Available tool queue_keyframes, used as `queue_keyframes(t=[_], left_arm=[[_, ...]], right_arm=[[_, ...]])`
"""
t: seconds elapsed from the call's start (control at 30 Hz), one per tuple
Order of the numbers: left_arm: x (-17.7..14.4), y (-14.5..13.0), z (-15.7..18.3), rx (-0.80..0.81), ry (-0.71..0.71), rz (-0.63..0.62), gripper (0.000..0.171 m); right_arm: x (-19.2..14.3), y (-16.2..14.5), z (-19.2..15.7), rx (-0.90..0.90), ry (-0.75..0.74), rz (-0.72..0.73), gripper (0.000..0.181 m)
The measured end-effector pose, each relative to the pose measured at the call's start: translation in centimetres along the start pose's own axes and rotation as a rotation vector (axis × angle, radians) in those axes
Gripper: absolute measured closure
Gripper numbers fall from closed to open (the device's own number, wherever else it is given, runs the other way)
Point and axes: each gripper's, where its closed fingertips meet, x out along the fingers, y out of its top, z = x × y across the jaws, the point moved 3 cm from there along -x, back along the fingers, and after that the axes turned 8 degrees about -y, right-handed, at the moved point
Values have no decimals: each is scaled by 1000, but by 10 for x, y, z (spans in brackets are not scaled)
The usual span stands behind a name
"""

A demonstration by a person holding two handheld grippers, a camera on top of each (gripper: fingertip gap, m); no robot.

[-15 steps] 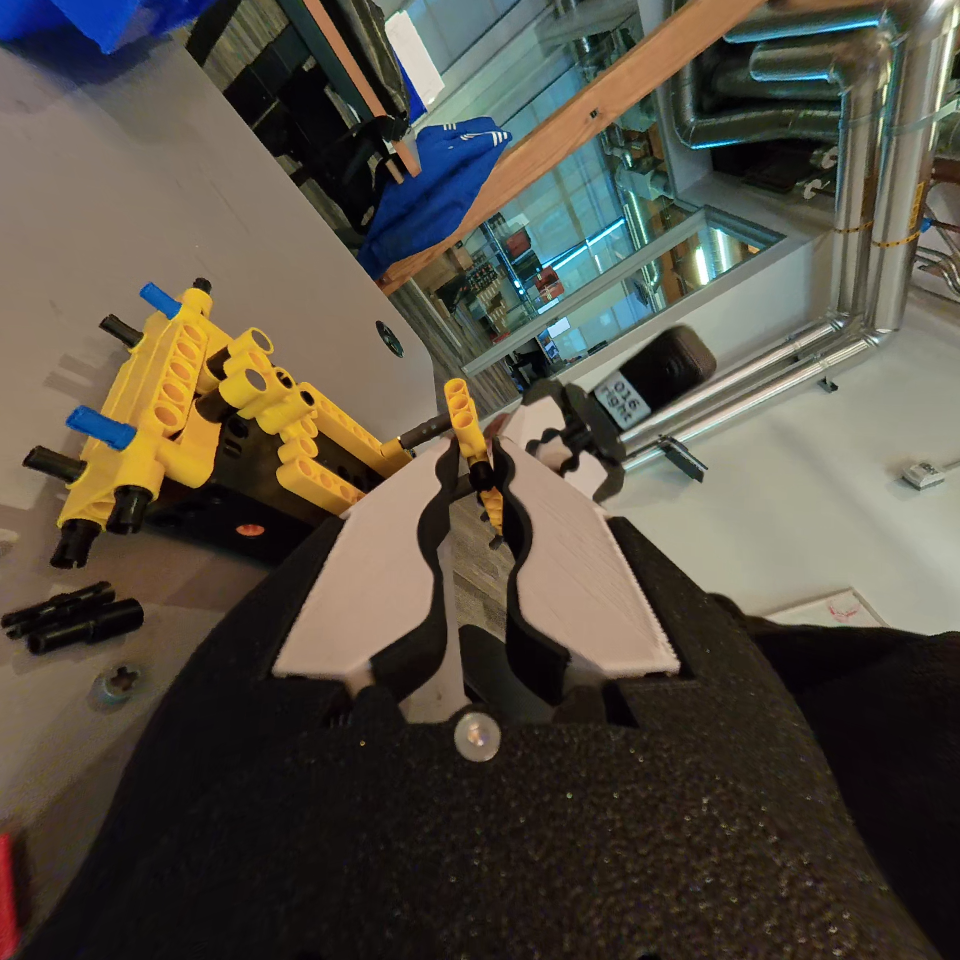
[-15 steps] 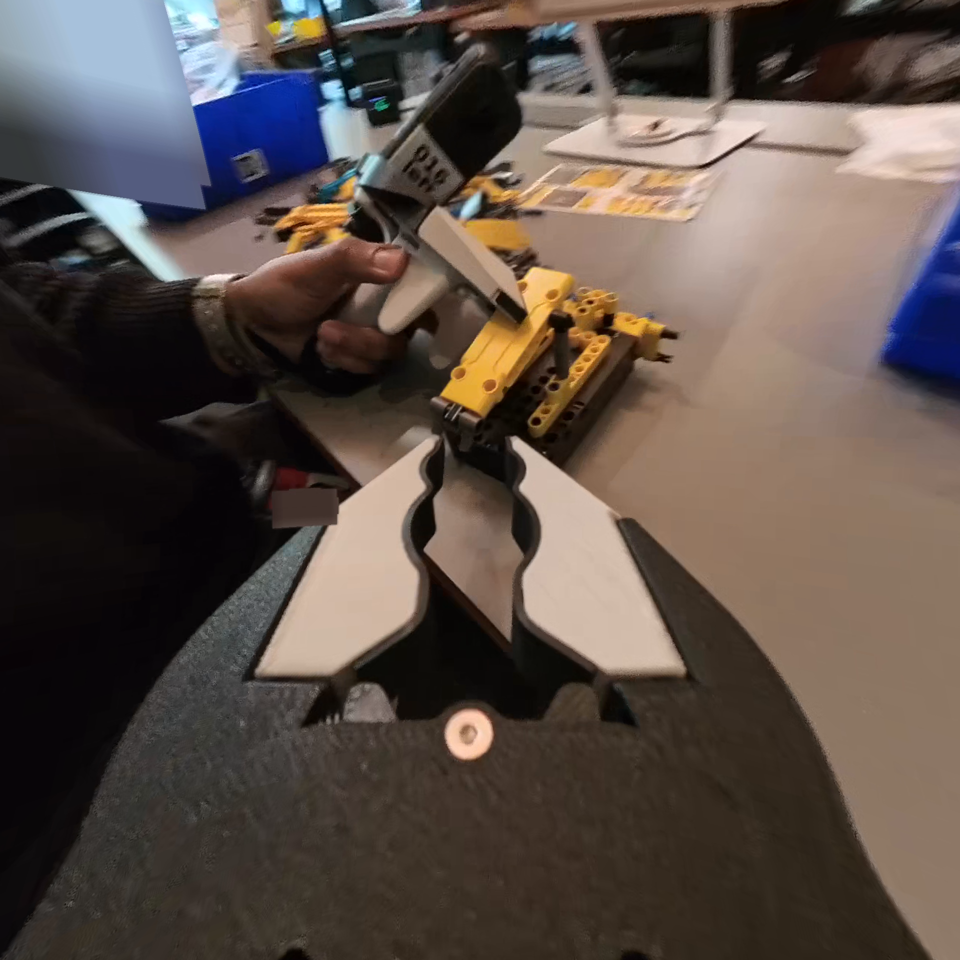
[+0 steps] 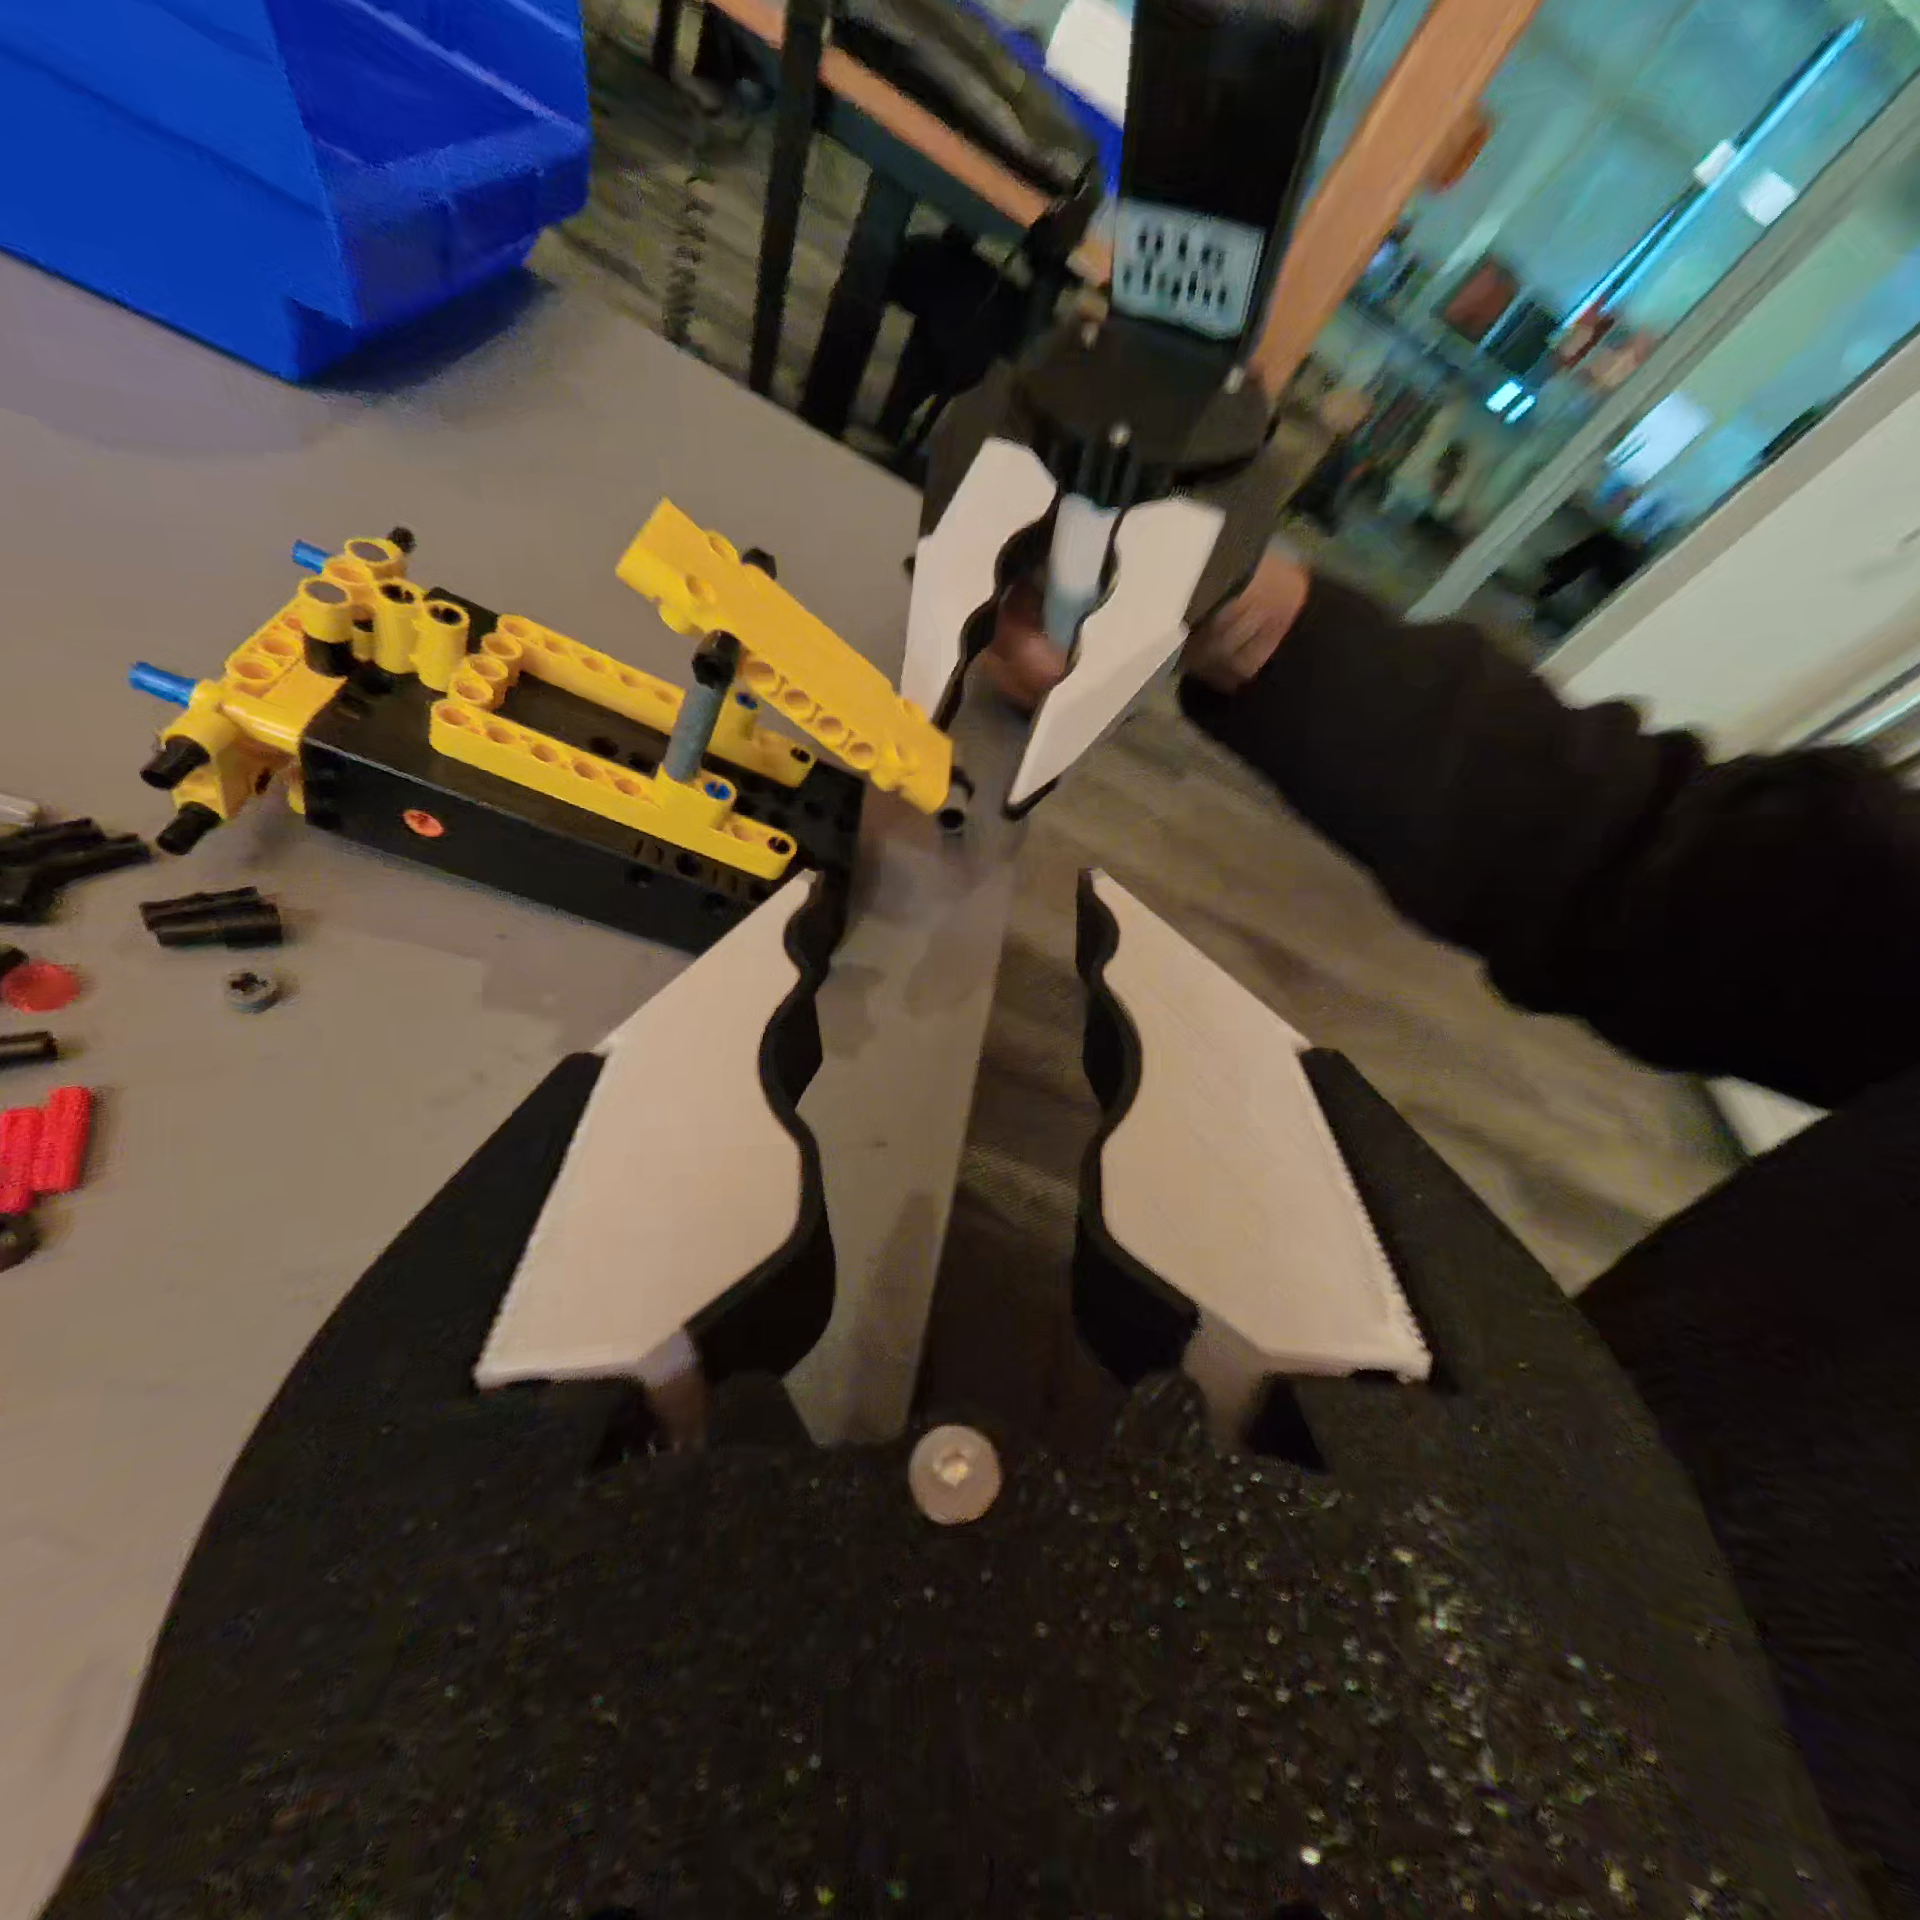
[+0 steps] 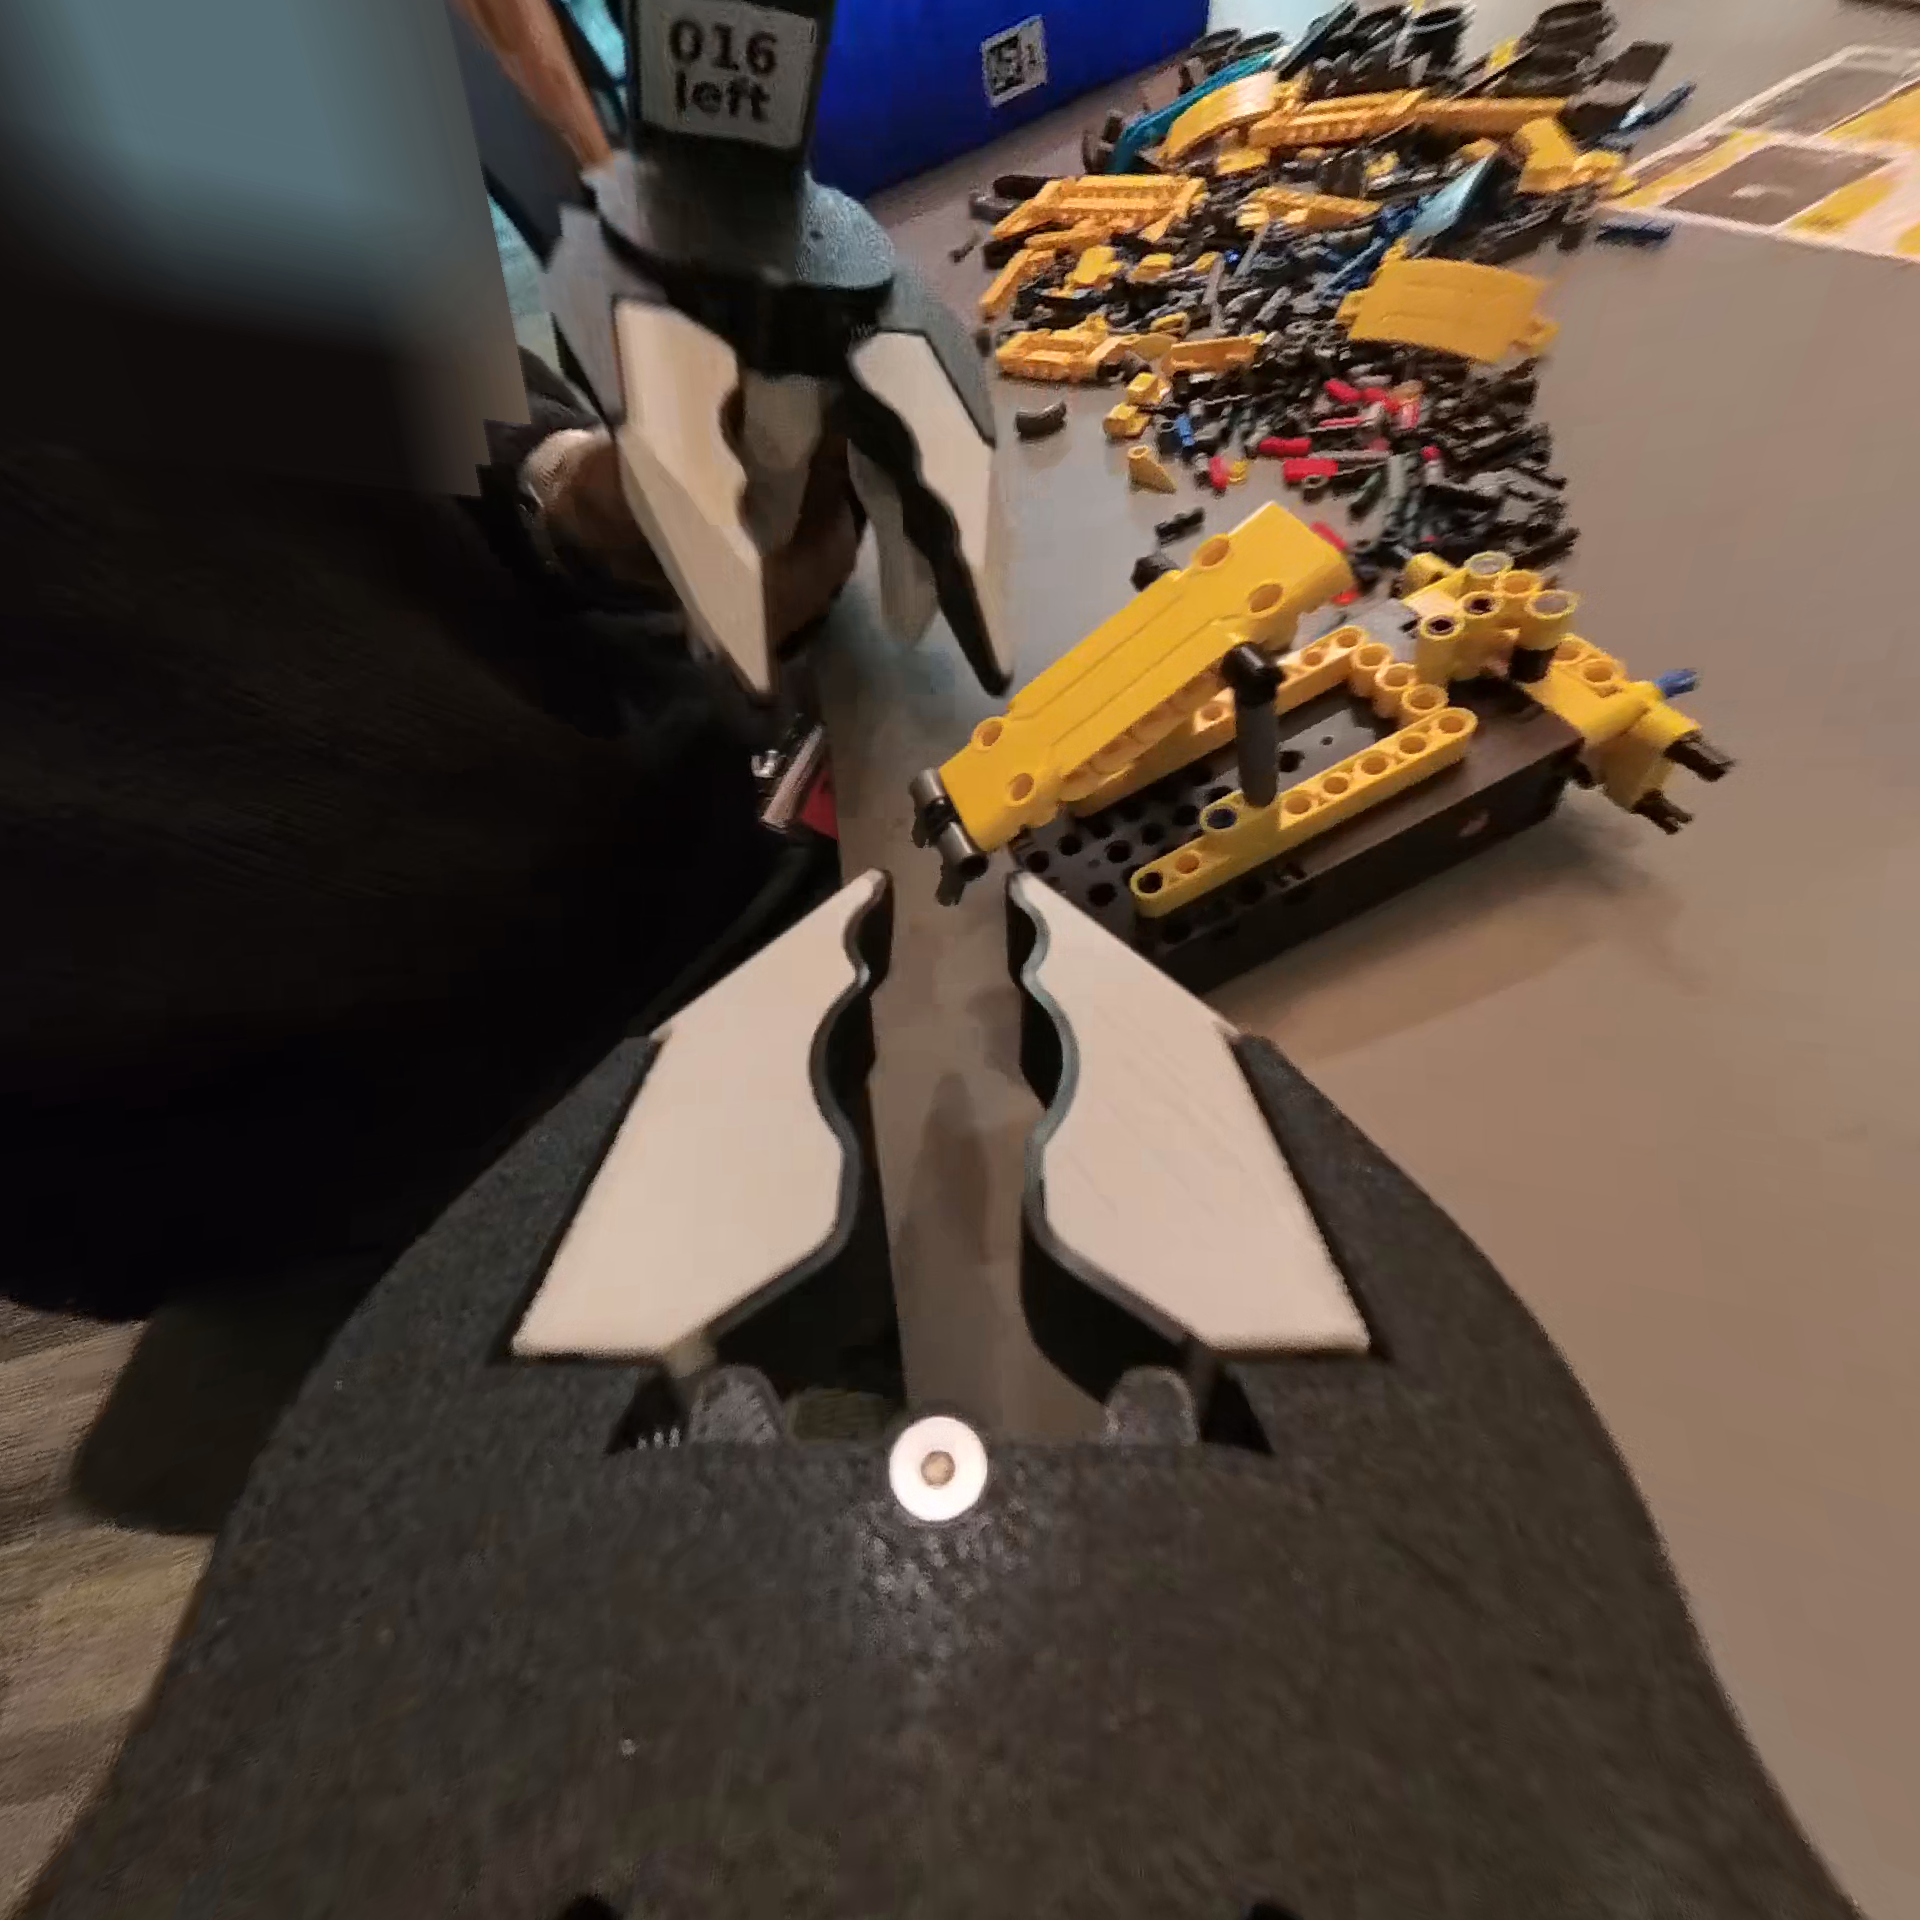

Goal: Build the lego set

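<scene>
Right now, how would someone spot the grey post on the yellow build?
On the grey table sits a black block topped with yellow beams. The grey post stands upright from the nearer beam, beside the tilted yellow panel. It alone is vertical, grey and black-capped.

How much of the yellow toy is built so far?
Done: the model has yellow beams joined on a black base, with a yellow panel tilted on top. In hand: nothing; the left gripper and right gripper are open and empty beside it. Left: a big pile of loose pieces lies behind it.
</scene>
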Motion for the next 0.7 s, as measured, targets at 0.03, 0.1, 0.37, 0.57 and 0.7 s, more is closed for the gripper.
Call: queue_keyframes(t=[0.03, 0.1, 0.37, 0.57, 0.7], left_arm=[[5, -4, -2, 36, 36, -39, 125], [14, -7, -1, 84, 63, -89, 126], [31, -5, -1, 146, 111, -142, 151], [32, -3, -3, 228, 180, -166, 163], [30, -5, -4, 409, 268, -223, 165]], right_arm=[[1, 0, -1, 9, 24, -7, 160], [2, 0, 1, -24, 13, -18, 160], [6, 3, 3, -137, 30, -18, 170], [8, 4, 3, -202, 16, -26, 171], [10, 5, 2, -273, -10, -20, 173]])
